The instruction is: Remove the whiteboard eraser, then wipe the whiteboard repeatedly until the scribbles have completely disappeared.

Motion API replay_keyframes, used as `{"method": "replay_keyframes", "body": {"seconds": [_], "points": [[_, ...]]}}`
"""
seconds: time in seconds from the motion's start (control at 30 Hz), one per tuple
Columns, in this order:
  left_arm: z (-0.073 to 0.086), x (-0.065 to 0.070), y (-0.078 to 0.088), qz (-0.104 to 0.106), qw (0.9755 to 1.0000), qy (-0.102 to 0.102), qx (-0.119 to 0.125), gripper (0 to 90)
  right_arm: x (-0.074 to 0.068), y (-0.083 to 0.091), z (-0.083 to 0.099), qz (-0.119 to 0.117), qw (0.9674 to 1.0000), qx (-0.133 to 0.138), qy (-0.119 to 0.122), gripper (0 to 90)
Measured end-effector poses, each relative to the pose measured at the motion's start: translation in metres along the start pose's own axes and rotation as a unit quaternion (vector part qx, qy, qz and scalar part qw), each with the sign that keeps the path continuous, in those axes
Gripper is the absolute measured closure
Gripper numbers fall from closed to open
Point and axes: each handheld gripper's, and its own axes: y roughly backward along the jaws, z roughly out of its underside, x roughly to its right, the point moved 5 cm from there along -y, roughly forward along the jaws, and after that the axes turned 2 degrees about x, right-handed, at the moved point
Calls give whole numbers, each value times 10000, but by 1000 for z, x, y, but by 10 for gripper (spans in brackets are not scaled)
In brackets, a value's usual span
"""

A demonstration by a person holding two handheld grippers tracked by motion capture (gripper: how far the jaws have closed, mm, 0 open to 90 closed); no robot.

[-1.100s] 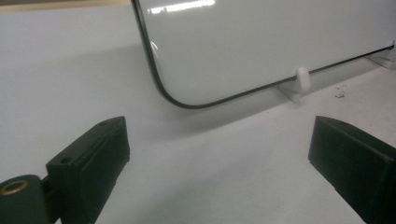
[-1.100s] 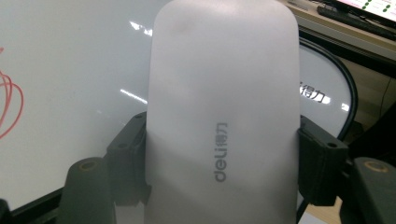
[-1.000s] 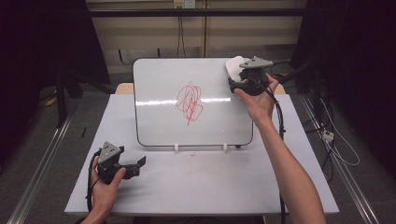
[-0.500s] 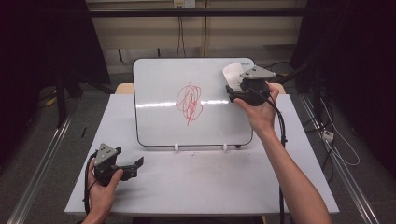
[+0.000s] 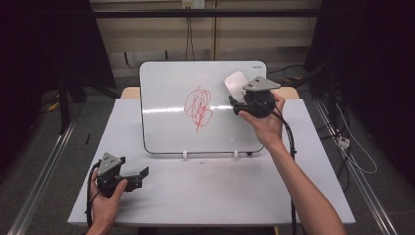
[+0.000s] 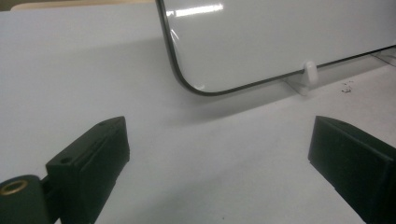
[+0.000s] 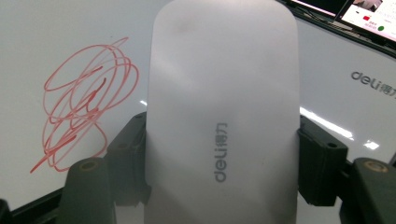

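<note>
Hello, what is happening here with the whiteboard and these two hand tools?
A person stands at a table with a gripper in each hand. The right gripper is shut on a white eraser and holds it in front of the whiteboard, just to the right of a red scribble. The scribble is not yet wiped. The left gripper rests low on the table near the board's lower left corner, its jaws open with nothing between them.

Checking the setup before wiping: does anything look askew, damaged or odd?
Nothing stands out. The whiteboard stands propped on the table, its red scribble intact. The right gripper holds the white eraser squarely; the left gripper rests open.
</note>
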Motion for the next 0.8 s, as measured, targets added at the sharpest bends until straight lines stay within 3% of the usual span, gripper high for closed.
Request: {"method": "replay_keyframes", "body": {"seconds": [0.43, 0.8], "points": [[-5, 3, -2, 41, 10000, -64, 58, 53, -26, -10, -8, -174, 9995, 42, 244, 312], [-3, 2, -4, 65, 10000, -53, 18, 52, -35, -23, -17, -211, 9990, 35, 382, 313]]}}
